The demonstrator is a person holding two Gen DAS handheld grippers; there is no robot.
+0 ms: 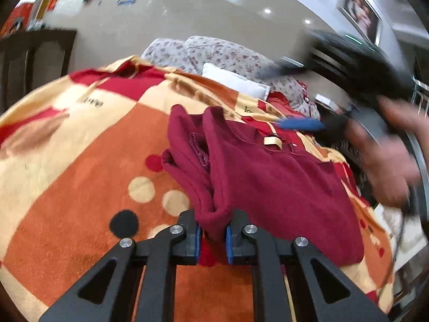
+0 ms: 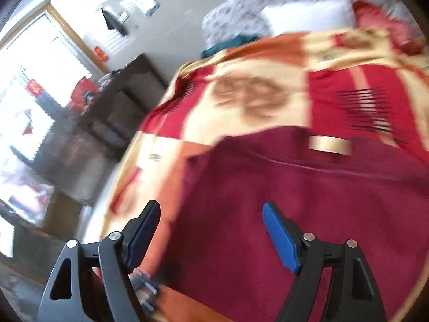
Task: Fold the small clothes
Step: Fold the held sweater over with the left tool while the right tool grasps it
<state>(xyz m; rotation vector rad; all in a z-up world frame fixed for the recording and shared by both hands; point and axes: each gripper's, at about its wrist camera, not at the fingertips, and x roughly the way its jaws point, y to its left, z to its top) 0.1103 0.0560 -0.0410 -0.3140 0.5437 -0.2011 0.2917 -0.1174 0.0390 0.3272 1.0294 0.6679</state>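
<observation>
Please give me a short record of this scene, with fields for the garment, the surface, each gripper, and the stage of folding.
garment: dark red garment, beige neck label showing
surface: orange, red and cream blanket
left gripper: shut on a bunched fold of the garment
right gripper: open, above the garment, holding nothing
folding stage: one side gathered, not yet folded flat

Home bedrm: blanket (image 1: pixel 80 147), pillows (image 1: pixel 230 53)

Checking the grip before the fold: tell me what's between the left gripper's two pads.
In the left wrist view, a bunched fold of the maroon garment sits pinched between the left gripper pads, over the orange patterned blanket.
</observation>
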